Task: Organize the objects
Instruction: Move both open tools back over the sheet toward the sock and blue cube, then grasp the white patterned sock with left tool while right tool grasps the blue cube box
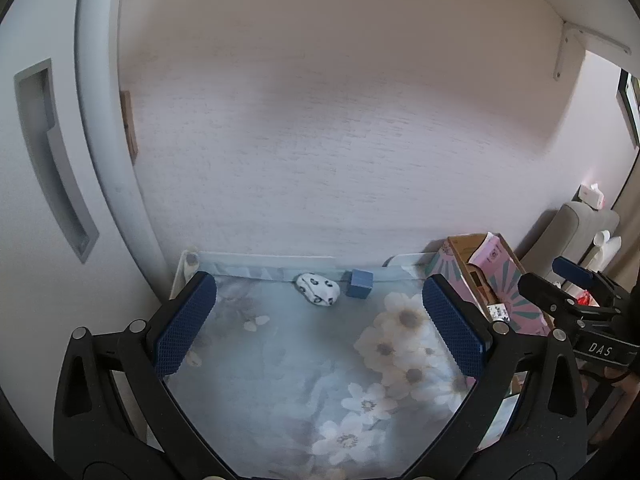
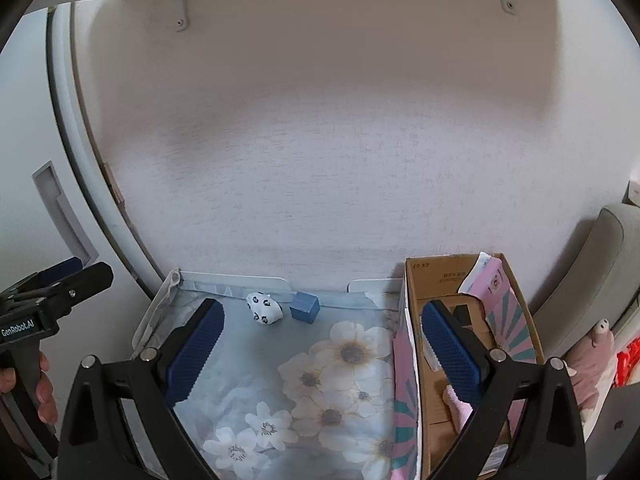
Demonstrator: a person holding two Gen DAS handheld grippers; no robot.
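A white rolled sock with black spots and a small blue cube lie at the far edge of a table covered in a floral cloth, against the wall. Both also show in the right wrist view: the sock and the cube. An open pink cardboard box stands on the right, with a pink item inside. My left gripper is open and empty above the cloth. My right gripper is open and empty, its right finger over the box.
A white cabinet with a recessed handle stands at the left. A grey chair with soft toys is at the right. A shelf bracket hangs on the wall. The box also shows in the left wrist view.
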